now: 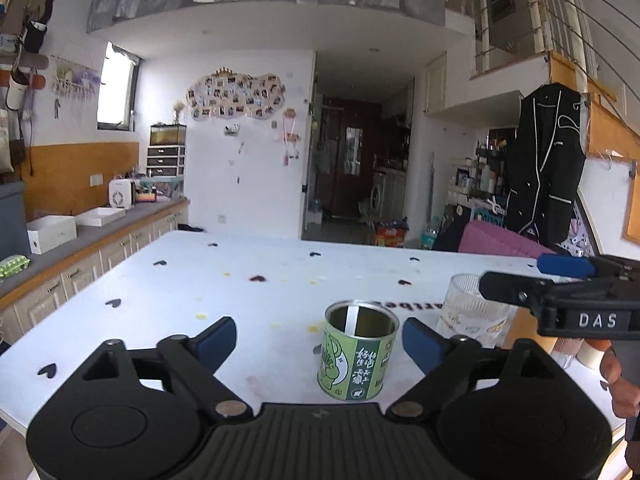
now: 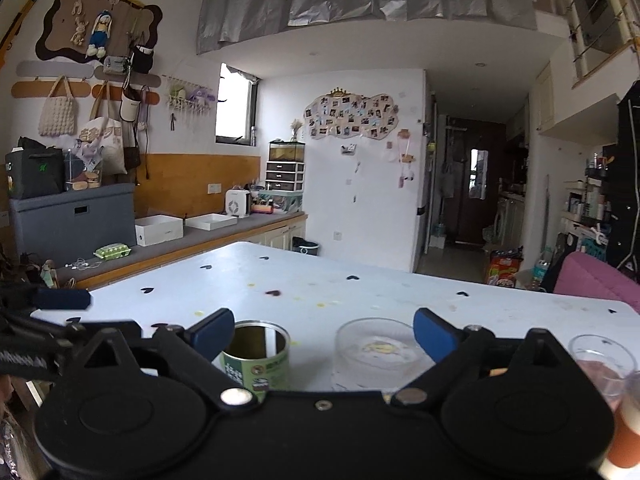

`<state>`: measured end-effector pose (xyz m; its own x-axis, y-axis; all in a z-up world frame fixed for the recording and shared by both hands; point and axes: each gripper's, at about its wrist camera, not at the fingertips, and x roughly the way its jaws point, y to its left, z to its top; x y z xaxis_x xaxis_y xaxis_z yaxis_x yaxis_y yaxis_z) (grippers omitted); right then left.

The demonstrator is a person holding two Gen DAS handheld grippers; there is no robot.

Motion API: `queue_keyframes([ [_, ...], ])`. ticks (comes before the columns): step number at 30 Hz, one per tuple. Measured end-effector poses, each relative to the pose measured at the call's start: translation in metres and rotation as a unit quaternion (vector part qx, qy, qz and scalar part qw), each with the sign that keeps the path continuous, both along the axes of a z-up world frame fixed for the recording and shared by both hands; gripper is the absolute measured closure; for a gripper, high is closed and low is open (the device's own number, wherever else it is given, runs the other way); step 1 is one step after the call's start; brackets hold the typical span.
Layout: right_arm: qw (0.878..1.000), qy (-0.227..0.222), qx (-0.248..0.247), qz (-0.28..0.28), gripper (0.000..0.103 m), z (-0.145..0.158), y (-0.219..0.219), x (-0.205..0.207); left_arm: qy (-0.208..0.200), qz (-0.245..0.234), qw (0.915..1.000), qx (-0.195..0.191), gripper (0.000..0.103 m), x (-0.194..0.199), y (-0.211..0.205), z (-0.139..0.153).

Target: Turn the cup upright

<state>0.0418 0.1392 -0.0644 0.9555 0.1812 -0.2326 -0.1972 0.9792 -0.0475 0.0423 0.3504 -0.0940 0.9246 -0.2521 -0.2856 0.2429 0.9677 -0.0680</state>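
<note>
A clear ribbed glass cup stands on the white table with its mouth up, a yellow print showing through it. My right gripper is open and hovers just above and behind the cup, with the cup closer to its right finger. Beside it an open green tin can stands upright. My left gripper is open, low over the table, with the can ahead between its fingers, closer to the right one. In the left wrist view the right gripper reaches in from the right over the glass cup.
A second clear cup and an orange-brown container stand at the table's right edge. A person's hand holds the right gripper. Cabinets with white boxes run along the left. A pink seat sits beyond the far right corner.
</note>
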Motion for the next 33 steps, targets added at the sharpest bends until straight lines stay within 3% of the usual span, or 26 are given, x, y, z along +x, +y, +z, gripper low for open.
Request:
queue_keyframes([
  [7,1.000,0.003,-0.004,-0.015,0.002,-0.003,-0.014,-0.017,-0.002,0.006,1.0000,0.004,0.000,-0.010,-0.003,0.005],
  [16,1.000,0.010,-0.010,-0.028,0.000,-0.010,-0.021,-0.028,0.018,0.023,0.9996,0.002,0.000,-0.016,-0.001,-0.001],
  [33,0.999,0.021,-0.004,-0.030,0.000,-0.016,-0.032,-0.042,0.020,0.031,0.9988,0.031,0.000,-0.024,-0.010,-0.002],
])
